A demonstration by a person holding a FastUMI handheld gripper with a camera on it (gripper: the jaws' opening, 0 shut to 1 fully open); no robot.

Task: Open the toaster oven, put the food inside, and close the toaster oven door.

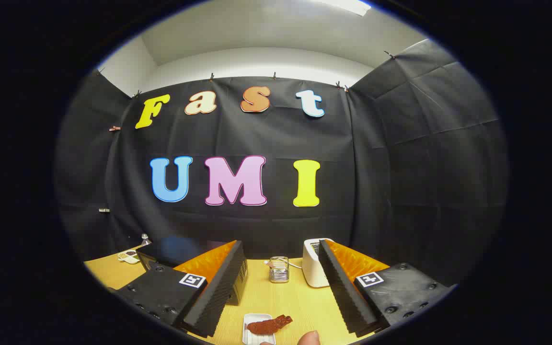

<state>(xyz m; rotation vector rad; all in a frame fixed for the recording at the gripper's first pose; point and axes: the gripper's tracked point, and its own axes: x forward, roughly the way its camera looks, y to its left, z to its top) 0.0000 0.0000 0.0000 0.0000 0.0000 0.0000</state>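
Booth: black cloth walls stand around a yellow wooden surface (300, 302) that carries everything.
Fingers: my gripper (276, 297) is spread wide and holds nothing; I hover above the surface.
Toaster oven: one, black (161, 251), beyond my left finger and partly hidden by it; I cannot tell how its door stands.
Food: one reddish-brown strip (270, 325), lying half on a small white tray (252, 335), between my fingers and low beneath them.
Handling: I judge the strip light, thin and probably soft or a little greasy, so it may sag or slip; I would pinch it across its middle, gently.
Door: likely stiff on a hinge; I would hook its top edge or handle.
Others: one white toaster (313, 263), one small glass jar (279, 270), one fingertip (310, 338) near the tray, one small dish (129, 256) at the far left.
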